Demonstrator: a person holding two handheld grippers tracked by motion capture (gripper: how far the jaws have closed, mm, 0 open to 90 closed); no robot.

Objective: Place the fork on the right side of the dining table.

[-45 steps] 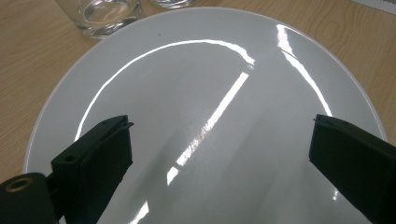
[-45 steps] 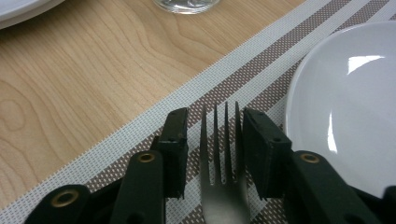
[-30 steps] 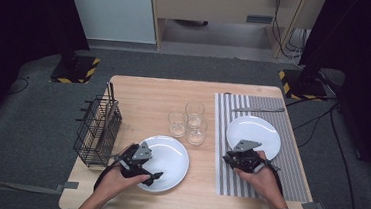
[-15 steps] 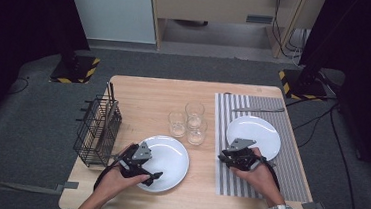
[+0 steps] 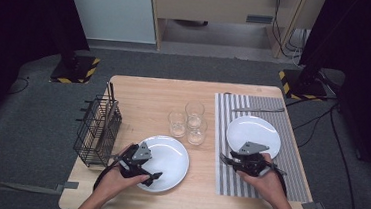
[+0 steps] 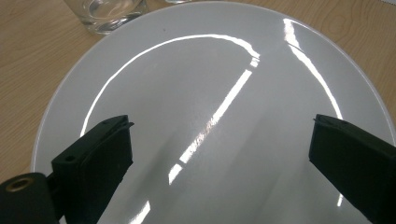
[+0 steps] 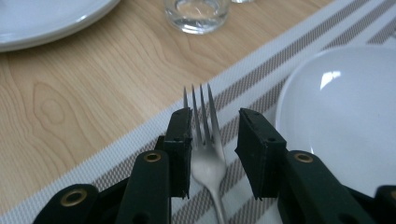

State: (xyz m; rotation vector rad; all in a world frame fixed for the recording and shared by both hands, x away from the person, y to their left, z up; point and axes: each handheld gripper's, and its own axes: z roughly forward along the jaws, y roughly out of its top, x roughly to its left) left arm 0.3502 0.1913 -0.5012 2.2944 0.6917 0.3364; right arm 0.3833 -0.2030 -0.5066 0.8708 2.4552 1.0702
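A silver fork [image 7: 204, 140] lies on the striped placemat [image 7: 280, 65], tines pointing away toward the wooden table. My right gripper [image 7: 215, 126] straddles its neck. The jaws have just been opening; the fork sits between them with a gap to the right pad. In the high view the right gripper [image 5: 230, 160] is at the placemat's left side, just in front of a white plate [image 5: 256, 132]. My left gripper [image 6: 219, 140] stands wide open over a second white plate [image 6: 210, 79], nothing between its jaws; in the high view the left gripper [image 5: 148, 171] is at that plate's [image 5: 172, 156] near-left rim.
Three clear glasses [image 5: 190, 120] stand mid-table between the plates. A black wire rack [image 5: 97, 130] sits at the left edge. A knife [image 5: 258, 109] lies at the placemat's far end. The table's front edge is close behind both hands.
My right hand has lifted and shifted slightly by the front of the right plate, and its jaws have parted a little. The left hand has stayed put.
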